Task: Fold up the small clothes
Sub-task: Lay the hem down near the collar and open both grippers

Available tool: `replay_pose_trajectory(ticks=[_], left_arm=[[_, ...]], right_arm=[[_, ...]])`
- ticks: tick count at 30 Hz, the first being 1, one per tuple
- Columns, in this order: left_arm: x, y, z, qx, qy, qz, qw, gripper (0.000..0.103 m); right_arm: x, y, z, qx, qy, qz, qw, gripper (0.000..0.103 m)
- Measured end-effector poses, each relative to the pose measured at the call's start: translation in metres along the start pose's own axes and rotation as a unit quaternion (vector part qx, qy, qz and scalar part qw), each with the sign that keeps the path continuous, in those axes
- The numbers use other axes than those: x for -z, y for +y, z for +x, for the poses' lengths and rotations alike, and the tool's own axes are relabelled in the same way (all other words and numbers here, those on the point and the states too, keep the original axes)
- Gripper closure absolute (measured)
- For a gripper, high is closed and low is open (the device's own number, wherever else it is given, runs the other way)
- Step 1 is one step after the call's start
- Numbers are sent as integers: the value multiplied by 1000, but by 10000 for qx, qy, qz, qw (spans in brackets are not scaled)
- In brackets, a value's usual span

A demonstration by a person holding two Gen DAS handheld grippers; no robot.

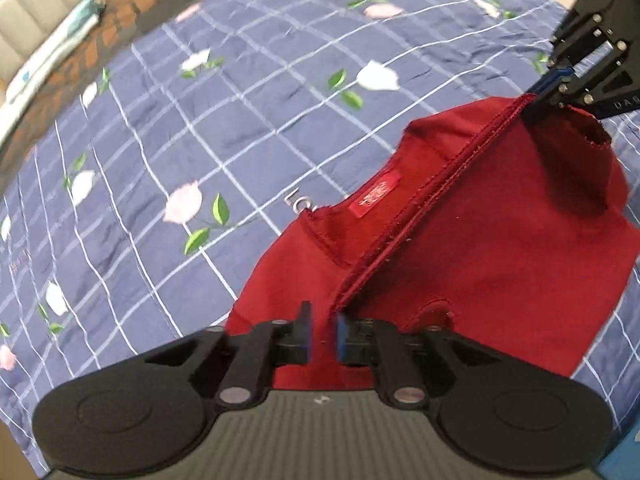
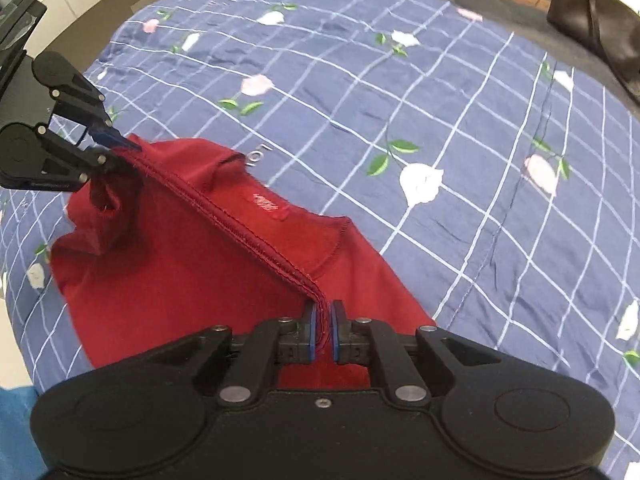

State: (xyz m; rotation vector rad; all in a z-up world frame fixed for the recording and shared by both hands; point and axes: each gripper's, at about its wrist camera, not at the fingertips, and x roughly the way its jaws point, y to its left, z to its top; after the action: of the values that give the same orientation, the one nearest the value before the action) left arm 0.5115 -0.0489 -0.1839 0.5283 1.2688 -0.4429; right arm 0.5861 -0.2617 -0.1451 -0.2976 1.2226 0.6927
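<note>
A small red shirt point(image 1: 500, 248) point(image 2: 168, 280) with a red neck label point(image 1: 374, 196) lies partly on a blue checked bedspread. Its stitched hem point(image 1: 432, 204) point(image 2: 240, 220) is lifted and stretched taut between both grippers. My left gripper point(image 1: 323, 336) point(image 2: 124, 146) is shut on one end of the hem. At the other end, my right gripper point(image 2: 324, 320) point(image 1: 534, 94) is shut on it too, blue pads pinching the fabric. The lifted half hangs over the half that lies flat, collar side away from me.
The bedspread point(image 1: 240, 100) point(image 2: 460, 140) has white grid lines and flower prints and spreads wide beyond the shirt. A dark brown bag point(image 2: 592, 20) stands past its far right edge. Brick-pattern floor point(image 1: 132, 8) and a pale cushioned edge point(image 1: 36, 4) lie far left.
</note>
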Motion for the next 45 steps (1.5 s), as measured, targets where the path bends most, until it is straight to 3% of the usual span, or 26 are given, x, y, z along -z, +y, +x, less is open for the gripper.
replay_pose_trajectory(ticks=[4, 5, 7, 9, 10, 16, 20, 23, 27, 31, 36, 40, 42, 45], left_arm=[[1, 24, 7, 108, -50, -585, 9982, 39], [4, 29, 6, 100, -103, -724, 9973, 29], [11, 35, 5, 68, -203, -935, 9954, 19], [20, 40, 4, 123, -305, -1152, 9928, 15], [23, 42, 3, 177, -352, -1271, 9911, 13], [35, 61, 5, 772, -397, -1879, 9783, 9], [31, 81, -9, 1063, -682, -2180, 9677, 9], [27, 95, -19, 1005, -890, -2499, 9589, 8], [29, 90, -25, 820, -1087, -2579, 9565, 6], [41, 55, -22, 709, -1163, -2453, 9598, 4], [59, -5, -5, 568, -1004, -2122, 9704, 3], [64, -43, 9, -134, -834, -1646, 9827, 13], [63, -55, 14, -508, -784, -1476, 9846, 22], [62, -67, 17, -823, -878, -1220, 9852, 27]], right_arm=[[-2, -12, 17, -10, 80, 191, 9998, 82], [-2, -15, 19, -21, 63, 273, 9996, 75], [0, -20, 20, 6, -20, 450, 9990, 58], [4, -26, 17, 116, -176, 677, 9975, 28], [8, -28, 16, 179, -287, 808, 9962, 24], [27, -45, 11, 261, -561, 1491, 9869, 21], [33, -55, 6, 357, -717, 1830, 9798, 20], [33, -65, -1, 333, -943, 2225, 9698, 17], [34, -70, -12, 265, -1248, 2545, 9586, 9], [49, -56, -16, 180, -1325, 2558, 9574, 5], [80, -29, -2, 299, -918, 2350, 9672, 10], [95, -23, 11, 389, -732, 2446, 9661, 23], [96, -23, 14, 440, -760, 2516, 9639, 29], [93, -25, 17, 489, -801, 2565, 9620, 36]])
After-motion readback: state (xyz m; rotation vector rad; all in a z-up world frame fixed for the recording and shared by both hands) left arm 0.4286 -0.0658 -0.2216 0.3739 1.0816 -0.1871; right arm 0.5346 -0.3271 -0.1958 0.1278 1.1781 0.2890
